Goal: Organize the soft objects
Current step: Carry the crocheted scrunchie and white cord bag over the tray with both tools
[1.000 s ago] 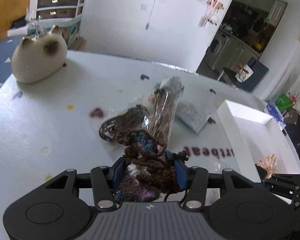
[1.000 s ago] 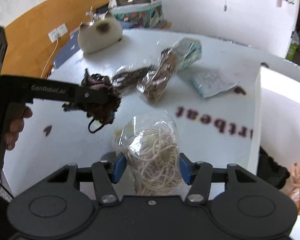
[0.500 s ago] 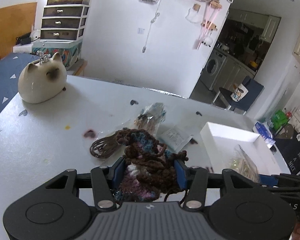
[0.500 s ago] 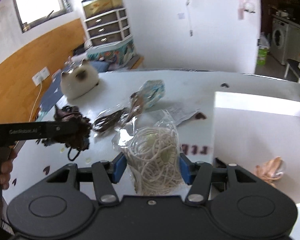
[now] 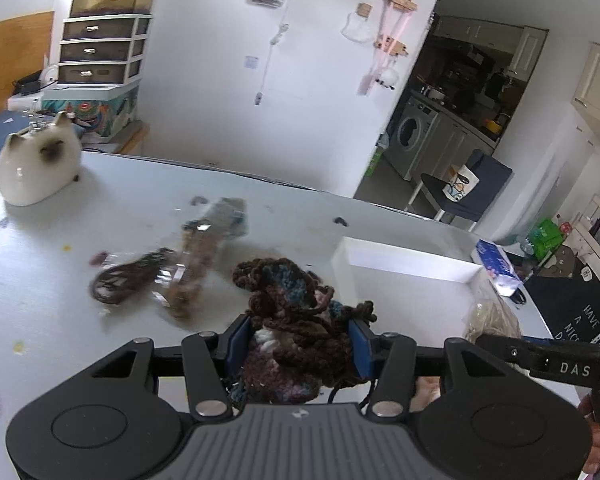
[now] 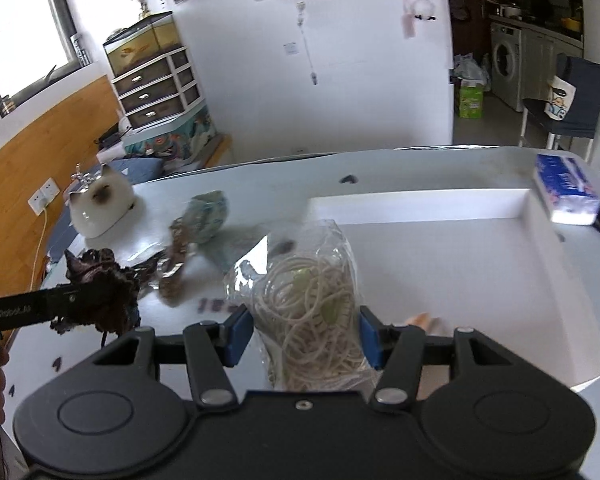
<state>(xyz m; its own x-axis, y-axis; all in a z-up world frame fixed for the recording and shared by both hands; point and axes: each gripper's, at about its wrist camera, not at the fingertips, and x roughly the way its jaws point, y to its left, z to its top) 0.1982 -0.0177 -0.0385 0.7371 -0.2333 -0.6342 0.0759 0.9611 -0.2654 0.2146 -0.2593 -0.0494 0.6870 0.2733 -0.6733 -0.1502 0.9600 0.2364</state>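
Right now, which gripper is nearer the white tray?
Right. The right gripper, holding the bagged cord, hangs at the white tray's near edge; the left gripper, holding the crocheted yarn piece, sits left, over the table.

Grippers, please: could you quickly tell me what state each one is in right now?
Left gripper: closed on the brown crocheted yarn piece.
Right gripper: closed on the clear bag of cream cord.

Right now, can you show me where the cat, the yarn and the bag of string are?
cat (image 5: 36,164): left wrist view, on its white body.
yarn (image 5: 300,332): left wrist view, on the brown tangle between the fingers.
bag of string (image 6: 312,304): right wrist view, on the cream loops inside.
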